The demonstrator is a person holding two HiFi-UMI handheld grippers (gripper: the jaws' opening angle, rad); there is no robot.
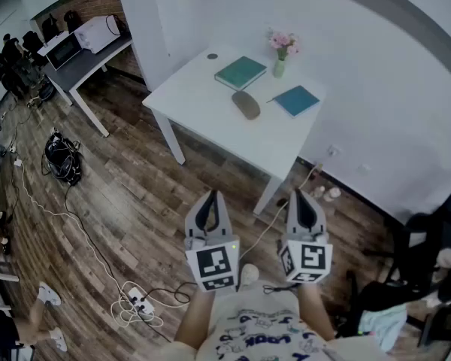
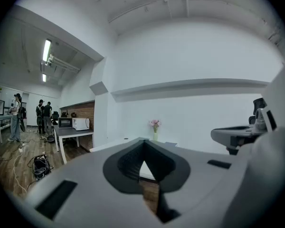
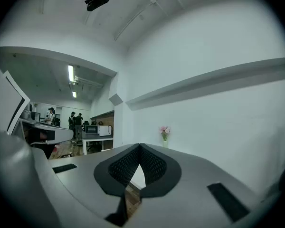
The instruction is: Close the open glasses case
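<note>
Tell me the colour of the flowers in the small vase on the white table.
The flowers are pink; the head view shows them best.

Left gripper (image 1: 210, 197) and right gripper (image 1: 304, 196) are held side by side, well apart, both pointing forward and roughly level. Each jaw pair is closed tip to tip.

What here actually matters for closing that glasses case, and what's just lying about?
For the job: glasses case; left gripper and right gripper, both shut, empty.
Just lying about: left teal book; right teal book; flower vase; floor cables.
</note>
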